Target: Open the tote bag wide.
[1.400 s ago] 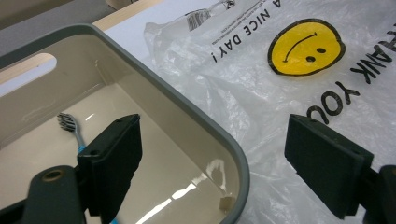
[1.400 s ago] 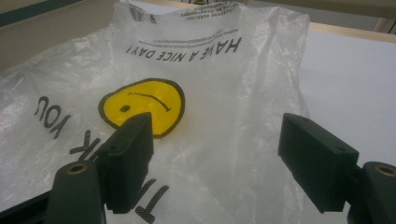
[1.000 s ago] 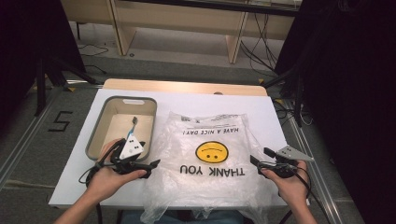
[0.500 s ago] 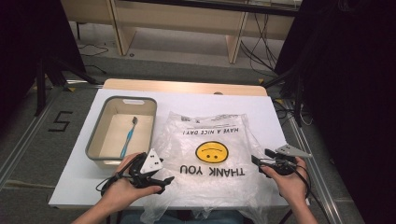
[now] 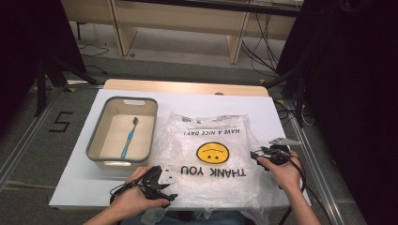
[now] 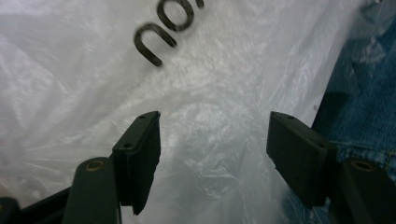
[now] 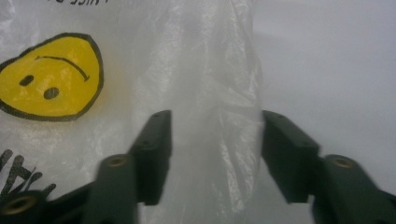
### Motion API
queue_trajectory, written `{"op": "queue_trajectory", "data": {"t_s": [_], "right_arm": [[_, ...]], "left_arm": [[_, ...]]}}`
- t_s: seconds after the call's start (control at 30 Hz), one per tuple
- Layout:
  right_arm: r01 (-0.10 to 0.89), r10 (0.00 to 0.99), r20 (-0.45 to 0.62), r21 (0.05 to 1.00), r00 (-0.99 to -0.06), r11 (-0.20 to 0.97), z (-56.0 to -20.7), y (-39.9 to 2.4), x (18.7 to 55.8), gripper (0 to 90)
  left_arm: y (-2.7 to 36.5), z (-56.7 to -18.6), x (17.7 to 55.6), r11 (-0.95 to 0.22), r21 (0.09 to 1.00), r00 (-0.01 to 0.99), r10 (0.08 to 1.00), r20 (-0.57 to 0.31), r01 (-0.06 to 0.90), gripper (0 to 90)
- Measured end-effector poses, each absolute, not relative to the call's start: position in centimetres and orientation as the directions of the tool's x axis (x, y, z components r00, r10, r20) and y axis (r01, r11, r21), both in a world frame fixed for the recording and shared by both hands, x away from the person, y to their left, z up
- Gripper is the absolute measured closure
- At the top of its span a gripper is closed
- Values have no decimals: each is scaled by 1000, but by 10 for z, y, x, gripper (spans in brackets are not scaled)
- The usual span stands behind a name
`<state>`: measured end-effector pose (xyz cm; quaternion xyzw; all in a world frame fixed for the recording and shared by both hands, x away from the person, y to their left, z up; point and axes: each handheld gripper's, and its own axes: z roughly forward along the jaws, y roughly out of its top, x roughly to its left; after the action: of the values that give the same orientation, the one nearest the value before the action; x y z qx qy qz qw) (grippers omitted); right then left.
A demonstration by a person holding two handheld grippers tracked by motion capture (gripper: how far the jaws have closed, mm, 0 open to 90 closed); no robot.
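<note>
A clear plastic bag (image 5: 211,161) printed with a yellow smiley and "THANK YOU" lies flat on the white table (image 5: 281,117). My left gripper (image 5: 165,186) hovers over the bag's near left corner. Its jaws have just been closing but still stand wide, and in the left gripper view (image 6: 212,140) crinkled bag film (image 6: 205,84) lies beneath them. My right gripper (image 5: 256,154) is at the bag's right edge. Its jaws have also just been closing, and in the right gripper view (image 7: 217,140) they straddle the bag's side fold (image 7: 210,93) without pressing on it.
A grey bin (image 5: 96,140) stands to the left of the bag with a blue toothbrush (image 5: 127,138) inside. The table's near edge runs just behind my left gripper, with the person's jeans (image 6: 364,93) below it. Bare table (image 7: 327,56) lies to the right of the bag.
My left gripper has moved from the bin's front edge rightward and nearer, onto the bag's near left corner. My right gripper has shifted slightly left onto the bag's right edge, its jaws narrower.
</note>
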<state>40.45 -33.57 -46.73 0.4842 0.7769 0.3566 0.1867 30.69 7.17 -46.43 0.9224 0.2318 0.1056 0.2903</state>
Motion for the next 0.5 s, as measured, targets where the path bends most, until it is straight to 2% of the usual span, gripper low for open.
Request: {"op": "queue_trajectory", "data": {"t_s": [0.13, 0.2, 0.27, 0.5], "right_arm": [[673, 891, 97, 693, -442, 258, -469, -335, 411, 766], [692, 901, 123, 686, -417, 227, -469, -336, 413, 863], [704, 913, 162, 691, -373, 165, -468, -338, 415, 898], [711, 954, 230, 703, -191, -27, -468, -348, 420, 900]], "left_arm": [[68, -469, 306, -737, 572, 874, 481, 68, 361, 358], [67, -467, 307, -732, 583, 874, 481, 74, 353, 361], [66, -465, 308, -729, 590, 870, 486, 86, 348, 362], [67, -459, 311, -694, 632, 846, 522, 112, 345, 343]]}}
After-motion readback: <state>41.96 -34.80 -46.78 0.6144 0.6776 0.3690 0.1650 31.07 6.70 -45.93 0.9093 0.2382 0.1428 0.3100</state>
